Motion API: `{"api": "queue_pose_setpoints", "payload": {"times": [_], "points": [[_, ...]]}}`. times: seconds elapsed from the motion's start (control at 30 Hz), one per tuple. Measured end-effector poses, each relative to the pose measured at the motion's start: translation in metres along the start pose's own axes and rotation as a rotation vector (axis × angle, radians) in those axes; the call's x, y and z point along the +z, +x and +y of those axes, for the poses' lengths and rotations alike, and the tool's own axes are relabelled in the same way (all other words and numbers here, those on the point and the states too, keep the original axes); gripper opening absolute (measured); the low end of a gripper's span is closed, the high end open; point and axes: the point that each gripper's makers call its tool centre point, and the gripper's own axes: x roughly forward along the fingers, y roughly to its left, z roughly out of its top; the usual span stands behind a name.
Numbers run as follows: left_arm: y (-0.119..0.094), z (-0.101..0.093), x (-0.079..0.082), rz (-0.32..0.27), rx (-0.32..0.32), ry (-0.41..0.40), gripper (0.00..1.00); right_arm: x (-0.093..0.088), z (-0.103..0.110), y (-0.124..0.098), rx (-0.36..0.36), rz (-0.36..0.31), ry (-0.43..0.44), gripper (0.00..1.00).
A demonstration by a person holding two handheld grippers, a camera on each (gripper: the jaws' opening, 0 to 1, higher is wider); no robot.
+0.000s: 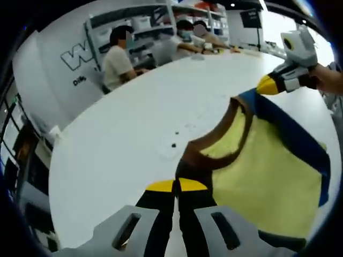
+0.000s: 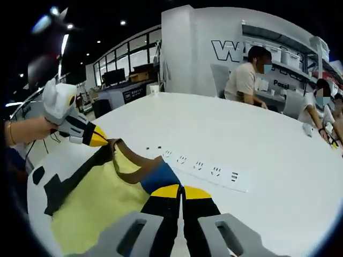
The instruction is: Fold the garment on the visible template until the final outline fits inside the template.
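Observation:
A yellow garment point(image 1: 268, 176) with a brown collar point(image 1: 214, 147) and blue sleeves point(image 1: 292, 134) is stretched between both grippers over the white table point(image 1: 123, 134). My left gripper point(image 1: 177, 186) is shut on the brown shoulder edge beside the collar. It comes into the right gripper view from the left as the left gripper point(image 2: 97, 140), pinching that same edge. My right gripper point(image 2: 182, 191) is shut on the blue shoulder part of the garment point(image 2: 96, 198). From the left gripper view, the right gripper point(image 1: 266, 85) clamps the blue corner at the upper right.
A white strip with several sockets point(image 2: 206, 170) lies on the table just beyond the garment, near small dark marks point(image 2: 153, 148). Several people point(image 2: 245, 75) sit along the far edge. Shelves point(image 1: 150, 27) stand behind them. A hand point(image 2: 27, 131) holds the left gripper.

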Motion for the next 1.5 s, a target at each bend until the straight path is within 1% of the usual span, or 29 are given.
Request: {"api": "queue_pose_setpoints", "payload": {"times": [0.03,0.1,0.13,0.17,0.23,0.27,0.3,0.33,0.4,0.47,0.53,0.57,0.6,0.67,0.73,0.83,0.9,0.93,0.97,1.0,1.1,1.13,1.2,1.23,1.27,1.33,1.37,1.47,1.5], "points": [[0.008,0.001,-0.003,0.014,-0.011,0.003,0.00,-0.004,-0.002,0.006,-0.002,0.005,0.027,0.00],[0.014,-0.001,-0.006,0.032,-0.018,0.006,0.00,-0.008,-0.003,0.012,-0.006,0.013,0.053,0.00],[0.020,-0.008,-0.006,0.044,-0.035,0.009,0.00,-0.017,-0.007,0.021,-0.014,0.046,0.034,0.00],[0.031,-0.001,-0.022,0.073,-0.035,-0.004,0.00,-0.031,-0.006,0.028,-0.011,0.076,0.030,0.00],[0.034,0.001,-0.030,0.089,-0.031,-0.007,0.01,-0.038,-0.010,0.034,-0.022,0.093,0.020,0.00],[0.036,0.002,-0.032,0.088,-0.029,-0.008,0.01,-0.037,-0.009,0.030,-0.032,0.102,0.005,0.00],[0.034,0.005,-0.033,0.076,-0.013,-0.020,0.02,-0.036,-0.008,0.026,-0.048,0.101,0.005,0.00],[0.033,0.012,-0.032,0.065,0.030,-0.050,0.03,-0.037,-0.010,0.025,-0.053,0.099,0.000,0.00],[0.029,0.009,-0.025,0.033,0.025,-0.060,0.06,-0.040,-0.009,0.021,-0.049,0.096,-0.022,0.09],[0.027,0.010,-0.022,0.033,0.029,-0.051,0.17,-0.041,-0.008,0.020,-0.039,0.105,-0.018,0.12],[0.023,0.023,-0.014,-0.012,0.099,-0.039,0.26,-0.039,-0.009,0.016,-0.033,0.097,-0.018,0.15],[0.021,0.024,-0.009,-0.031,0.105,-0.045,0.29,-0.037,-0.007,0.015,-0.025,0.088,-0.021,0.17],[0.017,0.021,-0.006,-0.042,0.093,-0.058,0.31,-0.036,-0.004,0.012,-0.013,0.080,-0.028,0.19],[0.007,0.017,-0.008,-0.047,0.084,-0.065,0.35,-0.036,0.002,0.006,0.003,0.087,-0.045,0.24],[-0.006,0.009,-0.009,-0.042,0.080,-0.070,0.36,-0.035,0.006,-0.004,0.005,0.082,-0.063,0.25],[-0.011,0.002,-0.010,-0.046,0.055,-0.088,0.42,-0.033,0.008,-0.012,0.009,0.063,-0.050,0.27],[-0.023,-0.005,-0.008,-0.074,0.049,-0.064,0.43,-0.031,0.010,-0.019,0.018,0.051,-0.044,0.29],[-0.026,-0.008,-0.008,-0.077,0.042,-0.061,0.44,-0.025,0.016,-0.024,0.049,0.012,-0.024,0.30],[-0.034,-0.013,-0.011,-0.077,0.033,-0.059,0.47,-0.022,0.018,-0.026,0.057,-0.007,-0.018,0.31],[-0.047,-0.023,-0.014,-0.081,0.033,-0.053,0.53,-0.018,0.020,-0.029,0.065,-0.038,-0.003,0.33],[-0.051,-0.026,-0.026,-0.075,0.034,-0.010,0.67,-0.022,0.024,-0.036,0.068,-0.021,-0.012,0.38],[-0.066,-0.035,-0.036,-0.068,0.041,0.015,0.69,-0.023,0.027,-0.041,0.071,-0.016,-0.025,0.39],[-0.071,-0.038,-0.039,-0.068,0.039,0.012,0.73,-0.020,0.032,-0.050,0.080,-0.018,-0.027,0.42],[-0.077,-0.040,-0.042,-0.065,0.033,-0.001,0.73,-0.019,0.035,-0.055,0.084,-0.022,-0.021,0.43],[-0.087,-0.041,-0.044,-0.083,0.036,-0.015,0.72,-0.019,0.041,-0.060,0.090,-0.025,-0.014,0.42],[-0.094,-0.039,-0.050,-0.089,0.041,-0.023,0.71,-0.021,0.048,-0.063,0.100,-0.026,-0.013,0.37],[-0.100,-0.040,-0.053,-0.087,0.045,-0.026,0.71,-0.022,0.054,-0.066,0.107,-0.030,-0.014,0.38],[-0.119,-0.040,-0.062,-0.071,0.067,-0.025,0.64,-0.022,0.066,-0.078,0.122,-0.038,-0.005,0.48],[-0.123,-0.040,-0.066,-0.064,0.071,-0.025,0.62,-0.022,0.068,-0.079,0.123,-0.037,-0.003,0.48]]}}
